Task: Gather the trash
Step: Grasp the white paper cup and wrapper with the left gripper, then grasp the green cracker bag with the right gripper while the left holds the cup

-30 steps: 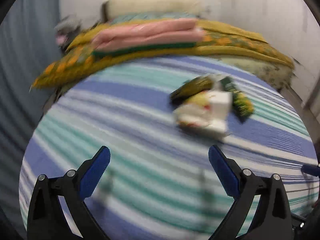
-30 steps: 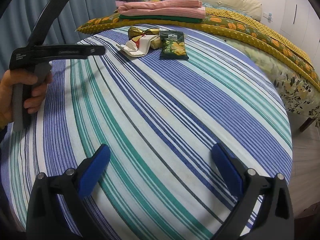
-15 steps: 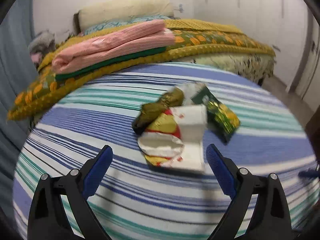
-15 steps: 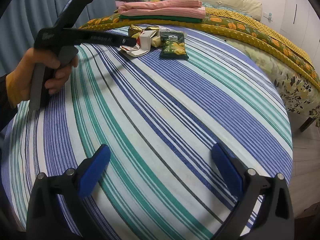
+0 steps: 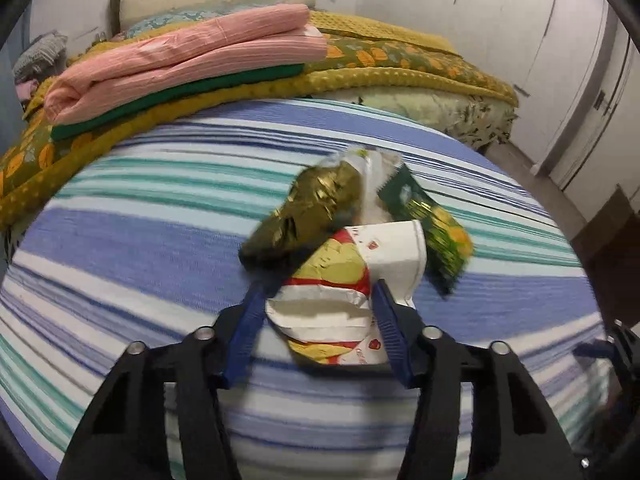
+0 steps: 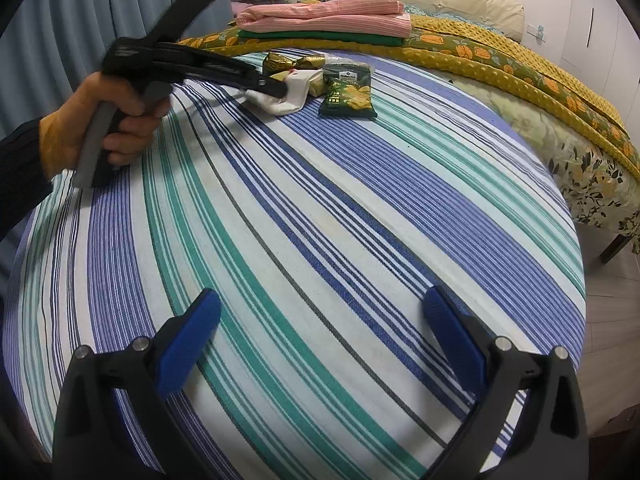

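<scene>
A crumpled white, red and yellow wrapper (image 5: 320, 320) lies on the striped bedsheet (image 5: 140, 248) in a small heap of trash. A gold foil wrapper (image 5: 312, 212), a white carton (image 5: 396, 248) and a green snack bag (image 5: 436, 232) lie just beyond it. My left gripper (image 5: 318, 286) straddles the crumpled wrapper; its jaws are closing and both blue pads touch its sides. In the right wrist view the left gripper (image 6: 280, 90) reaches onto the heap beside the green snack bag (image 6: 348, 96). My right gripper (image 6: 322, 298) hovers open over bare sheet, nothing between its fingers.
Folded pink and green cloths (image 5: 192, 56) rest on a yellow quilt (image 5: 360, 80) behind the trash. A person's hand (image 6: 100, 128) holds the left gripper's handle. Blue curtains (image 6: 80, 20) hang at the left. The bed's edge and the floor (image 6: 612, 280) are at the right.
The left gripper moved forward and down onto the trash heap. Its jaws narrowed from wide open onto the crumpled wrapper. The right gripper stayed still.
</scene>
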`<state>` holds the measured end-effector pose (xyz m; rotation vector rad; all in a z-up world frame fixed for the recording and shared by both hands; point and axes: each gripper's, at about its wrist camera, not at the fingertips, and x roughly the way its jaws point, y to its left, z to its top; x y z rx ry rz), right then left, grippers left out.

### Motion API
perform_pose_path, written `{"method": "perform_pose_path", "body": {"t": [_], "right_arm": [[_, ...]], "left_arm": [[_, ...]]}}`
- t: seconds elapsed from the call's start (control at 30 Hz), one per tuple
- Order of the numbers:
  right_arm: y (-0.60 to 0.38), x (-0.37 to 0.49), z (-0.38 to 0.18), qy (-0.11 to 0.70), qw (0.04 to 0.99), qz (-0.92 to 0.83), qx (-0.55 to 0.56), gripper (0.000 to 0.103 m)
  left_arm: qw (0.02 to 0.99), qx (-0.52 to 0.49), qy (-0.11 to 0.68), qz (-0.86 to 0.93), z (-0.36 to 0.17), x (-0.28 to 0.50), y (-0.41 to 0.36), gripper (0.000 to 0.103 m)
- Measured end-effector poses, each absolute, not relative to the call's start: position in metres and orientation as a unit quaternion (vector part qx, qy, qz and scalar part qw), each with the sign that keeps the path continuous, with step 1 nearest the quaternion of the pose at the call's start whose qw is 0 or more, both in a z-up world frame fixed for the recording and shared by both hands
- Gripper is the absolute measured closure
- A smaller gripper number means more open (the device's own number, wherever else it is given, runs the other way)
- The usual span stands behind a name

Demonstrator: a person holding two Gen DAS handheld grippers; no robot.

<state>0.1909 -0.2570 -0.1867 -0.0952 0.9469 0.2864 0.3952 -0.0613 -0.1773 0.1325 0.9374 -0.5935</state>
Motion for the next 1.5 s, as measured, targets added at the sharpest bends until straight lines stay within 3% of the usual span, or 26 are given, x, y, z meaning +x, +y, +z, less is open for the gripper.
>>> {"method": "perform_pose_path", "body": {"t": [0.27,0.4,0.6,0.67,0.77,0.9,0.97,1.17,1.2,1.23,1.27,1.4,1.5], "right_arm": [[-0.257,0.191,-0.186,0.454,0.879,0.137,-0.045,0.004],[-0.258,0.191,-0.186,0.454,0.879,0.137,-0.045,0.004],[-0.258,0.191,-0.186,0.454,0.879,0.137,-0.045,0.004],[-0.258,0.190,-0.186,0.454,0.879,0.137,-0.045,0.004],[-0.258,0.191,-0.186,0.454,0.879,0.138,-0.045,0.004],[-0.258,0.191,-0.187,0.454,0.879,0.138,-0.044,0.004],[-0.258,0.191,-0.187,0.454,0.879,0.138,-0.044,0.004],[-0.258,0.191,-0.187,0.454,0.879,0.138,-0.045,0.004],[-0.258,0.191,-0.187,0.454,0.879,0.138,-0.045,0.005],[-0.258,0.191,-0.187,0.454,0.879,0.138,-0.044,0.005],[-0.258,0.191,-0.187,0.454,0.879,0.138,-0.044,0.004],[-0.258,0.191,-0.187,0.454,0.879,0.138,-0.045,0.005],[-0.264,0.191,-0.185,0.449,0.883,0.131,-0.031,0.005]], "left_arm": [[0.819,0.113,0.457,-0.329,-0.170,0.287,-0.058,0.046],[0.825,0.150,0.435,-0.328,-0.164,0.275,-0.059,0.019],[0.816,0.164,0.431,-0.349,-0.174,0.308,-0.076,0.016],[0.802,0.159,0.431,-0.382,-0.176,0.310,-0.080,0.021],[0.772,0.146,0.441,-0.433,-0.174,0.302,-0.078,0.049],[0.766,0.144,0.438,-0.448,-0.171,0.275,-0.066,0.056],[0.794,0.123,0.428,-0.414,-0.165,0.264,-0.050,0.075],[0.868,0.047,0.413,-0.274,-0.157,0.244,0.004,0.075],[0.872,0.057,0.411,-0.259,-0.160,0.236,0.008,0.069],[0.872,0.063,0.414,-0.255,-0.163,0.232,0.009,0.053],[0.872,0.066,0.416,-0.251,-0.166,0.229,0.011,0.046],[0.871,0.050,0.421,-0.246,-0.171,0.224,0.018,0.042],[0.873,0.067,0.420,-0.240,-0.168,0.223,0.018,0.030]]}}
